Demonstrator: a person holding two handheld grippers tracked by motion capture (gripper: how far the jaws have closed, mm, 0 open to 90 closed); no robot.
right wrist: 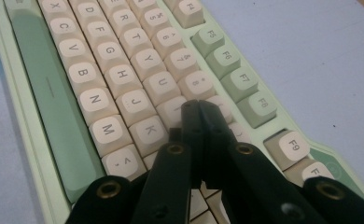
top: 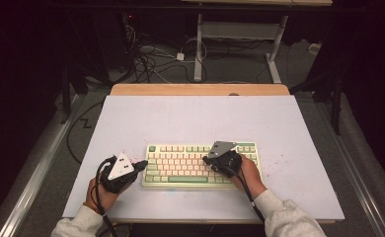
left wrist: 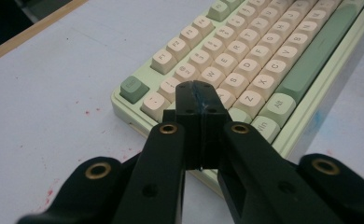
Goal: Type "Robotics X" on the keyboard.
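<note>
A cream and green keyboard (top: pixel 200 165) lies on the white table (top: pixel 190 118), near its front edge. From above, the left gripper (top: pixel 142 165) sits at the keyboard's left end, and the right gripper (top: pixel 206 159) hangs over the keys right of the keyboard's middle. The left gripper view adds what the high view cannot: its jaws pressed together with nothing between them, tips over the keyboard's left-hand keys near the Q (left wrist: pixel 211 73). The right gripper view shows jaws likewise together and empty, over the keys just beside the K (right wrist: pixel 149 131).
</note>
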